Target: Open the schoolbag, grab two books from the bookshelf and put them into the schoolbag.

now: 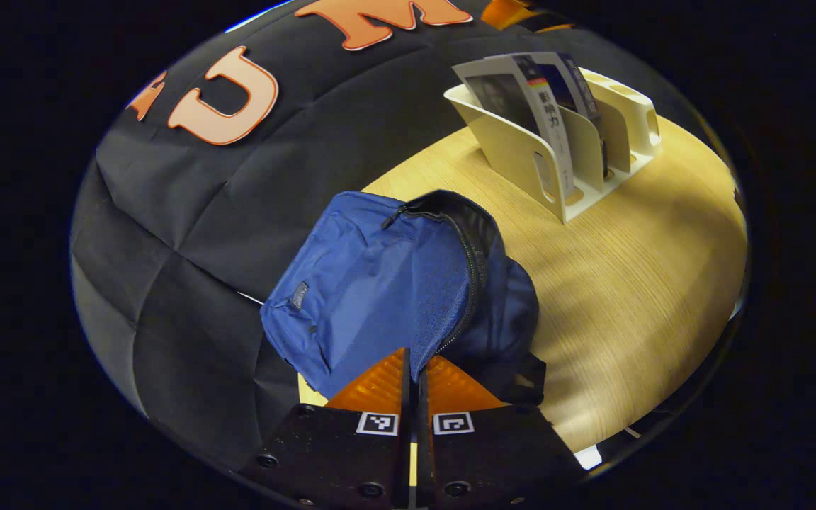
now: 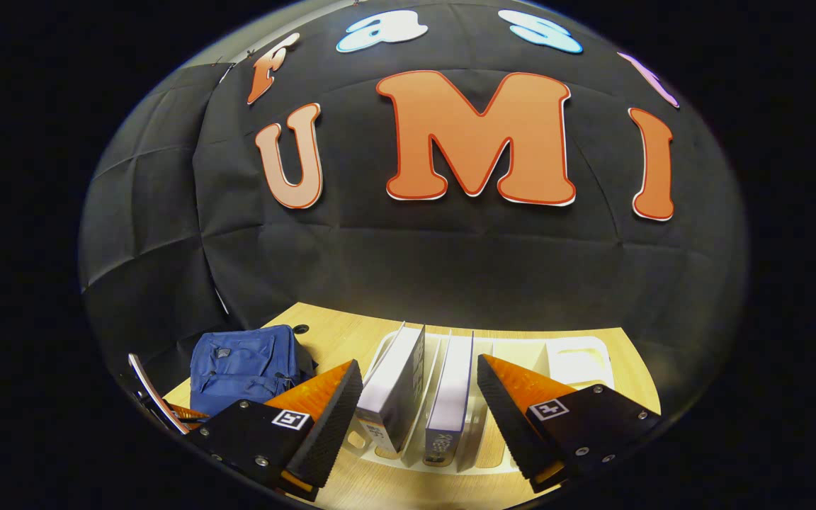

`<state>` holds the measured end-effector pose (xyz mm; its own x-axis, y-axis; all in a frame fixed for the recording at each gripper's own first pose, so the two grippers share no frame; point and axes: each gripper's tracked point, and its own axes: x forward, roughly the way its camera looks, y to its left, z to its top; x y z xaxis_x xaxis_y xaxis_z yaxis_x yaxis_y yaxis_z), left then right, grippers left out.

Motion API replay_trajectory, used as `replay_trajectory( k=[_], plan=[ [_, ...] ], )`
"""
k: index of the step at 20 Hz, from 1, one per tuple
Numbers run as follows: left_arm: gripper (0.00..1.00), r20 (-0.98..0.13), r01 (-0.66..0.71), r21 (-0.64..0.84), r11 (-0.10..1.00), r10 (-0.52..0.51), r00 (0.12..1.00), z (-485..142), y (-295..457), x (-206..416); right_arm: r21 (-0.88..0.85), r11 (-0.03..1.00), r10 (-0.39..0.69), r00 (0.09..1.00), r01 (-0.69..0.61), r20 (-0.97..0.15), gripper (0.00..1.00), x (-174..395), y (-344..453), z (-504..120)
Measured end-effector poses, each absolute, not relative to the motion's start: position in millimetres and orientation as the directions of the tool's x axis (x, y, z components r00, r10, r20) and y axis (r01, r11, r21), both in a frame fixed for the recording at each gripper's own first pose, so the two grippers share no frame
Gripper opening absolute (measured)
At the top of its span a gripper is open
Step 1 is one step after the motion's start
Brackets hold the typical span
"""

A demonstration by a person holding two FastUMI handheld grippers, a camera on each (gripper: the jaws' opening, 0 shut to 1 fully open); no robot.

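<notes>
In the left gripper view the blue schoolbag (image 1: 365, 283) lies on the wooden table (image 1: 635, 283), its zipper run open along the top and a dark gap showing. My left gripper (image 1: 416, 360) is shut on the edge of the bag's front flap beside the zipper. The white bookshelf (image 1: 521, 156) stands at the far right with books (image 1: 546, 99) upright in it. In the right gripper view my right gripper (image 2: 418, 365) hangs open just above the bookshelf (image 2: 571, 354). Two upright books (image 2: 397, 382) (image 2: 450, 389) stand between its fingers, untouched. The schoolbag (image 2: 241, 365) sits to the left.
The black cloth wall rises close behind the bag and the bookshelf. Part of the other gripper (image 2: 156, 404) shows at the bag's near left side in the right gripper view. Bare table (image 1: 627, 319) stretches between bag and bookshelf.
</notes>
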<state>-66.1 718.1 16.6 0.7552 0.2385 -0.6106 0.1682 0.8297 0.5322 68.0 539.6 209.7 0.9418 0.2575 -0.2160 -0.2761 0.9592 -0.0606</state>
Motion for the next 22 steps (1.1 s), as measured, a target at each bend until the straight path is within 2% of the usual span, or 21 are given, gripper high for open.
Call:
replay_trajectory(
  k=[7,11,13,16,22],
  plan=[
    [0.03,-0.579,0.158,0.548,0.822,0.235,0.781,68.6,734.6,-56.0,-0.013,0.974,0.211,0.926,-0.227,-0.313,0.96,67.9,558.6,214.8],
    [0.03,-0.575,0.171,0.546,0.82,0.218,0.789,87.1,739.6,-49.7,0.027,0.976,0.204,0.865,-0.216,-0.458,0.96,81.3,573.6,190.0],
    [0.03,-0.576,0.173,0.539,0.824,0.211,0.79,93.3,744.2,-47.8,0.059,0.977,0.206,0.824,-0.206,-0.528,0.94,85.7,575.5,182.1],
    [0.03,-0.581,0.175,0.535,0.827,0.209,0.787,93.4,750.4,-45.4,0.047,0.977,0.196,0.797,-0.206,-0.571,0.89,100.7,578.8,175.9],
    [0.03,-0.596,0.18,0.515,0.838,0.199,0.778,85.7,753.7,-42.1,0.079,0.983,0.171,0.684,-0.164,-0.709,0.78,116.5,588.3,136.0]
  ],
)
